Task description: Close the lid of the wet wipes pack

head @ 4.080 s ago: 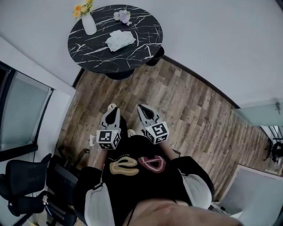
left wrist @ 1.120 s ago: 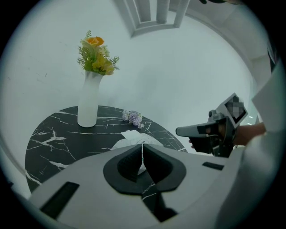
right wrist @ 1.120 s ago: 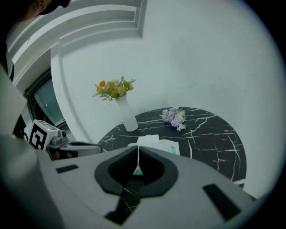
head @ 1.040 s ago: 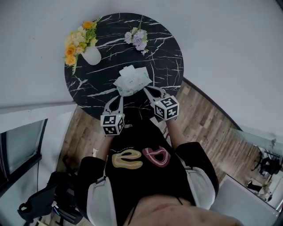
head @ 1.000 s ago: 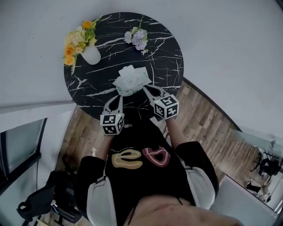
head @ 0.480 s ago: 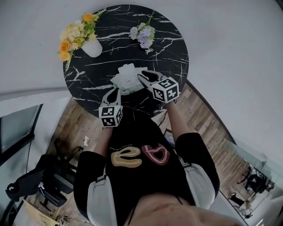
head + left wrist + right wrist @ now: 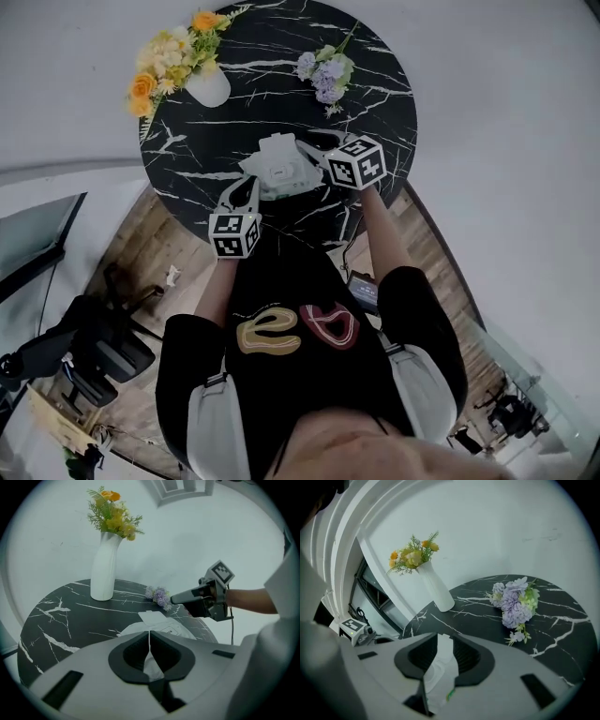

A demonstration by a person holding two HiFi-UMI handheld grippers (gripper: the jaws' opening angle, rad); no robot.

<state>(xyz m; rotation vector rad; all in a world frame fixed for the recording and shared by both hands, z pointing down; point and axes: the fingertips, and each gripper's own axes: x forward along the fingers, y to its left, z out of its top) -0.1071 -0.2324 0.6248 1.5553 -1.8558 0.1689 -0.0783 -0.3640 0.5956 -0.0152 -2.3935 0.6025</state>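
Observation:
The wet wipes pack (image 7: 278,176) lies on the round black marble table (image 7: 187,150), its white lid (image 7: 278,146) flipped open toward the far side. My left gripper (image 7: 246,187) sits at the pack's near edge, shut with nothing in it; in its own view the pads meet (image 7: 149,634) over the pack (image 7: 161,629). My right gripper (image 7: 305,152) reaches in from the right beside the lid. Its jaws have just opened and stand open (image 7: 444,641), with the pack showing through the gap but not pressed. It also shows in the left gripper view (image 7: 174,599).
A white vase of yellow and orange flowers (image 7: 208,89) stands at the table's far left. A purple flower sprig (image 7: 326,70) lies at the far right, close behind my right gripper. Black office chairs (image 7: 103,347) stand on the wood floor at lower left.
Both grippers have moved forward over the table. The right one swung left along the pack to beside the open lid; the left crept up to the pack's near edge.

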